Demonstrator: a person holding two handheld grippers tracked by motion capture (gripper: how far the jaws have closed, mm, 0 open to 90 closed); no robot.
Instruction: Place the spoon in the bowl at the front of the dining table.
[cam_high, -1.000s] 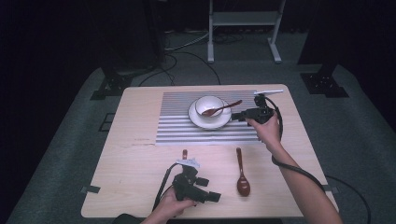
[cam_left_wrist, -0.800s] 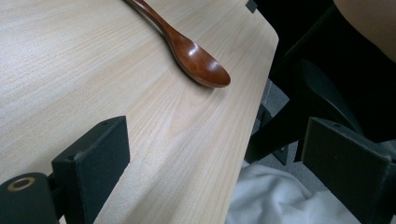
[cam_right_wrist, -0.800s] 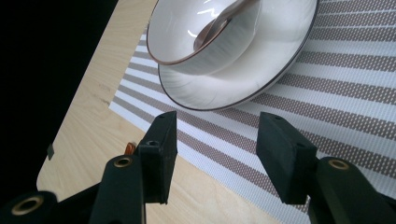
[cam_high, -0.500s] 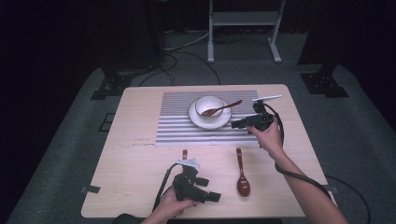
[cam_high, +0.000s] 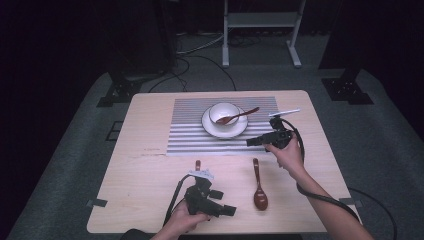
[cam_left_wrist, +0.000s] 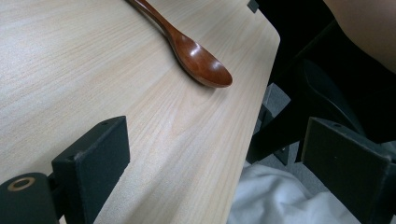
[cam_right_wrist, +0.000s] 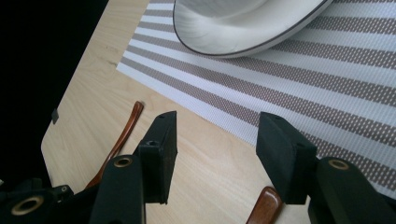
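Right gripper (cam_high: 251, 142) has drawn back toward the spoon (cam_high: 259, 185).

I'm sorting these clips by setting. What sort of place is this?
Probably a recording studio or lab, staged as a dining spot: dark surroundings, cables on grey carpet, and a wooden table holding a striped placemat, bowl and spoons.

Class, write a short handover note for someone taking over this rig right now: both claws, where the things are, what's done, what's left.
Left claw: open, empty, low at the table's near edge.
Right claw: open, empty, above the handle tip of the loose spoon, which lies on bare wood beside the striped mat.
Done: one spoon rests in the bowl on its plate.
Another spoon lies by the left claw.
Left, probably: pick up the loose spoons.
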